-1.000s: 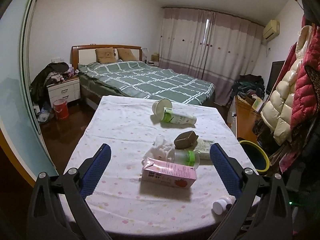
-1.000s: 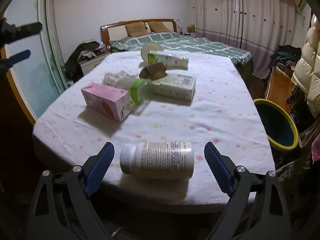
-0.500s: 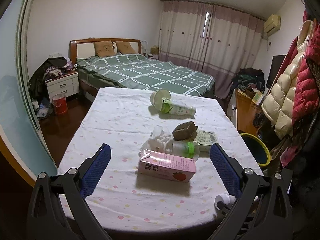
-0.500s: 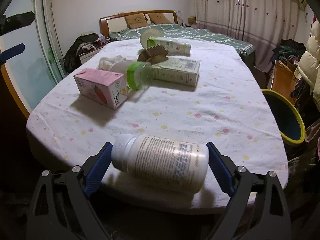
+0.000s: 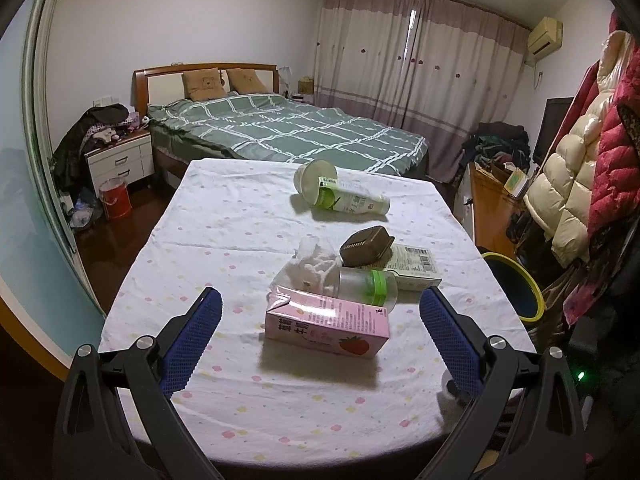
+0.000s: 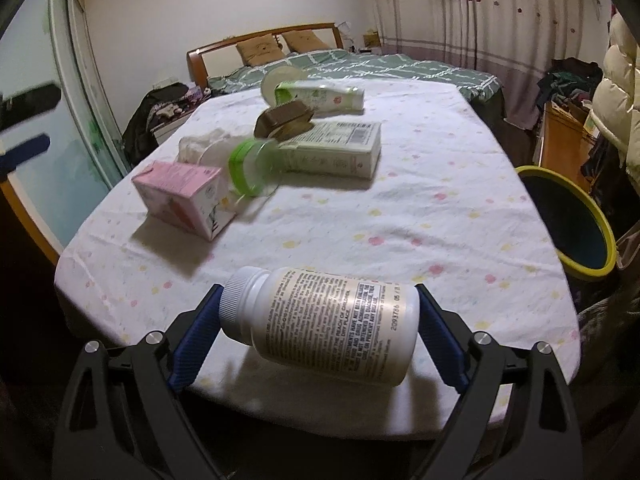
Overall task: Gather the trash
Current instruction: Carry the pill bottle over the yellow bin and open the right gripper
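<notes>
A white pill bottle [image 6: 328, 324] lies on its side near the table's front edge. My right gripper [image 6: 318, 316] is open and straddles it lengthwise, cap by the left pad and base by the right pad. My left gripper [image 5: 320, 298] is open and empty. It hangs over the near part of the table, and a pink strawberry milk carton [image 5: 328, 326] lies just ahead between its fingers in the picture. The same carton [image 6: 180, 196] shows in the right wrist view. A yellow-rimmed bin [image 6: 600, 216] stands off the table's right side.
Behind the carton lie a tissue wad [image 5: 312, 266], a clear green-capped bottle [image 5: 368, 286], a brown lid [image 5: 366, 246], a pale carton [image 5: 414, 268] and a green-white bottle [image 5: 348, 200]. A bed [image 5: 280, 132], hanging coats [image 5: 580, 184] and a wooden cabinet [image 5: 492, 208] surround the table.
The right gripper has moved forward, so the pill bottle now sits between its fingers. The left gripper has sunk and come closer to the pink carton.
</notes>
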Motion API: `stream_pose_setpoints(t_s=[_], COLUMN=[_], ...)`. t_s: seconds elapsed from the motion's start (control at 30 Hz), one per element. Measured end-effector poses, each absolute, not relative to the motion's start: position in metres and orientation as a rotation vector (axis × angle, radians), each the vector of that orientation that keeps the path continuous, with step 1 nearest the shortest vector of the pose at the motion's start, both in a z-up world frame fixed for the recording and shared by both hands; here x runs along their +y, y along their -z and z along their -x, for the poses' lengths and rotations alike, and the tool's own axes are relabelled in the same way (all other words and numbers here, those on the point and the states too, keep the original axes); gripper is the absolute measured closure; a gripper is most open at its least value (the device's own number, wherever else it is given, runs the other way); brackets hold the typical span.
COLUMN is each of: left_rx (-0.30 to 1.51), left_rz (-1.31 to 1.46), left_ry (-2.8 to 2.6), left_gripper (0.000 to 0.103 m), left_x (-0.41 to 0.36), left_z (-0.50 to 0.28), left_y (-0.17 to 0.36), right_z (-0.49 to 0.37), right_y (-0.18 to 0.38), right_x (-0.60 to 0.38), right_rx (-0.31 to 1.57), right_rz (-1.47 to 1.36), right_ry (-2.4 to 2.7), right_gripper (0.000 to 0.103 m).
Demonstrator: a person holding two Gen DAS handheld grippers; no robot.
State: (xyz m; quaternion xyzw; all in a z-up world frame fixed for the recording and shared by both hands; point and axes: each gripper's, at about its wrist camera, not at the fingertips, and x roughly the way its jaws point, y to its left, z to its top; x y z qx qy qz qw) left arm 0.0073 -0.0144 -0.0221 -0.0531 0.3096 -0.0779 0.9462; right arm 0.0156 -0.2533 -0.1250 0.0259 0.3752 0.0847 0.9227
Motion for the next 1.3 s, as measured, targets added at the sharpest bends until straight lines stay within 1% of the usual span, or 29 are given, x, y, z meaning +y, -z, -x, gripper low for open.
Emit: stream_pose_setpoints(t_s=[0.2,0.3,0.43,0.53,0.7,0.8,1.03,1.3], left_rx=[0.648,0.658,0.677,0.694,0.723,0.741,0.779,0.801], left_rz=[0.111,0.111,0.110,0.109,0.102,0.101,0.096,0.090], left_ry=[0.158,0.157,0.155,0.158,0.169,0.172,0.172,0.192], left_gripper=[0.005,0.005,0.005,0.005,0.005,0.005,0.005,0.005], left_x=[-0.016,-0.017,-0.018,-0.022,-0.030,-0.034,-0.040,-0.040], left_z=[-0.015,-0.020,-0.026,-0.033,-0.045,-0.053,-0.069,-0.078], left_y=[0.029,0.033,0.039,0.046,0.055,0.061,0.074,0.085], right_z=[-0.028,-0.038,-0.058,-0.079,-0.125,-0.153,-0.183,-0.189], right_y=[0.106,0.091,0.070,0.068,0.096,0.125,0.160,0.163], right_x=[-0.272,-0.297,-0.352,-0.398,-0.468,-0.501,-0.528,-0.530], right_rx=[0.716,0.682,0.640,0.654,0.737,0.818,0.901,0.913], right_rz=[-0.062,-0.072,-0.090,-0.136,-0.150,-0.168,-0.197,-0.204], right_ry=[-0.144,-0.091,0.035,0.110,0.250,0.301,0.332,0.343], right_gripper=[0.016,0.016,0.016,0.016,0.016,0.016,0.016,0.016])
